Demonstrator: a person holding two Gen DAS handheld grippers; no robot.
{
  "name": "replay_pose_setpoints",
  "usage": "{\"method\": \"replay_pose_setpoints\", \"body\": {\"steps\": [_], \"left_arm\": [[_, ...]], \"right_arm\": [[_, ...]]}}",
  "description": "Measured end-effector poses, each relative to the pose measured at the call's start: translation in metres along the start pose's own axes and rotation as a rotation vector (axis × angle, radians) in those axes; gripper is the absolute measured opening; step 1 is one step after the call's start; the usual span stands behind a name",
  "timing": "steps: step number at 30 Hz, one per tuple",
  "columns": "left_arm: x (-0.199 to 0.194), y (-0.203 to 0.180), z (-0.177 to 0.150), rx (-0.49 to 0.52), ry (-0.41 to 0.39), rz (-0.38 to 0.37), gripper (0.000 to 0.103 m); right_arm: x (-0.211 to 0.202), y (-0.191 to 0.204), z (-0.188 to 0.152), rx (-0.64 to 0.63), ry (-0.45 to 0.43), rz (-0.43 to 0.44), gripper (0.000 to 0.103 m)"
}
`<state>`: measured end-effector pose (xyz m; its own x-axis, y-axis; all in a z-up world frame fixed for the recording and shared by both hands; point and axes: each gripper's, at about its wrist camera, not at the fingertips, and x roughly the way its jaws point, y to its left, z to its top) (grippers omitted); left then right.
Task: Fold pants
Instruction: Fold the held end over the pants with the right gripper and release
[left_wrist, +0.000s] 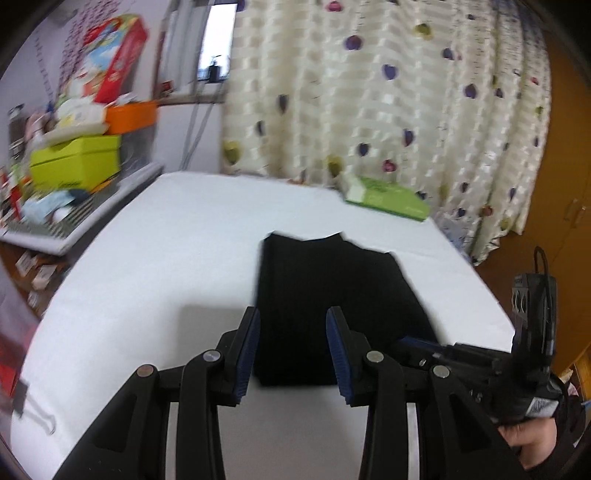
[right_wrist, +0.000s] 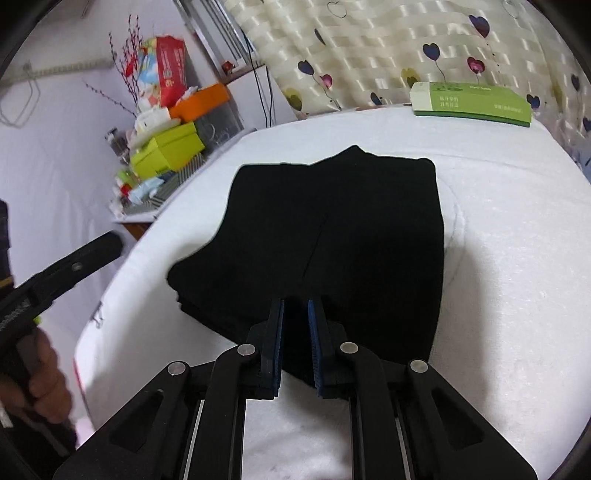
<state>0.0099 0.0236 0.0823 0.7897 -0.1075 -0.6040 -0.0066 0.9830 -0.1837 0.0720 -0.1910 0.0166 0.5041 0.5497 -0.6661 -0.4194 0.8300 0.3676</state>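
Black pants (left_wrist: 325, 291) lie folded into a compact stack on the white table (left_wrist: 147, 266). My left gripper (left_wrist: 293, 314) hovers open over the stack's near left part, its blue pads wide apart and nothing between them. In the right wrist view the pants (right_wrist: 351, 229) fill the middle, layered edges showing at the left. My right gripper (right_wrist: 295, 303) is above their near edge with a narrow gap between its pads; the cloth looks flat beneath, not pinched. The right gripper's body (left_wrist: 532, 332) shows at the stack's right, and the left gripper (right_wrist: 77, 264) at its left.
A green flat box (right_wrist: 472, 103) lies at the table's far edge by a heart-patterned curtain (left_wrist: 369, 92). A cluttered shelf with lime and orange boxes (left_wrist: 74, 162) stands to the left. A hand (right_wrist: 44, 369) holds the left gripper's handle. Wooden cabinets (left_wrist: 554, 184) are at the right.
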Motion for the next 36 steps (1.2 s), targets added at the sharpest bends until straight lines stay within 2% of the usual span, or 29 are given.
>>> {"method": "replay_pose_setpoints", "body": {"steps": [3,5,7,9,15,19,23,25,28,31,36], "left_arm": [[0.015,-0.01,0.0,0.029,0.013,-0.024,0.04],[0.031,-0.009,-0.007,0.041,0.056,-0.007,0.039],[0.047,-0.003,-0.016,0.035,0.122,0.013,0.04],[0.053,0.001,-0.026,0.039,0.155,0.017,0.04],[0.047,0.002,-0.023,0.078,0.159,-0.004,0.04],[0.049,-0.002,0.008,0.102,0.105,0.015,0.04],[0.075,-0.007,0.043,0.133,0.055,0.028,0.04],[0.096,-0.006,0.052,0.137,0.068,0.054,0.04],[0.127,-0.002,0.054,0.14,0.132,0.055,0.04],[0.15,-0.001,0.046,0.162,0.185,0.082,0.04],[0.137,0.002,0.044,0.157,0.169,0.077,0.04]], "right_arm": [[-0.017,-0.005,0.007,0.016,-0.085,0.011,0.014],[-0.014,-0.014,0.012,0.022,-0.066,-0.035,0.014],[0.001,-0.027,0.01,0.041,0.004,-0.099,0.013],[-0.002,-0.036,0.009,0.069,-0.008,-0.057,0.012],[-0.012,-0.047,0.034,0.073,-0.06,-0.08,0.012],[-0.001,-0.051,0.063,0.043,-0.07,-0.096,0.012],[0.024,-0.057,0.086,0.018,-0.05,-0.101,0.012],[0.04,-0.063,0.094,0.007,-0.023,-0.14,0.012],[0.06,-0.079,0.097,0.023,0.034,-0.191,0.012],[0.061,-0.089,0.095,0.043,0.021,-0.152,0.012],[0.04,-0.077,0.088,0.017,0.003,-0.176,0.013]]}}
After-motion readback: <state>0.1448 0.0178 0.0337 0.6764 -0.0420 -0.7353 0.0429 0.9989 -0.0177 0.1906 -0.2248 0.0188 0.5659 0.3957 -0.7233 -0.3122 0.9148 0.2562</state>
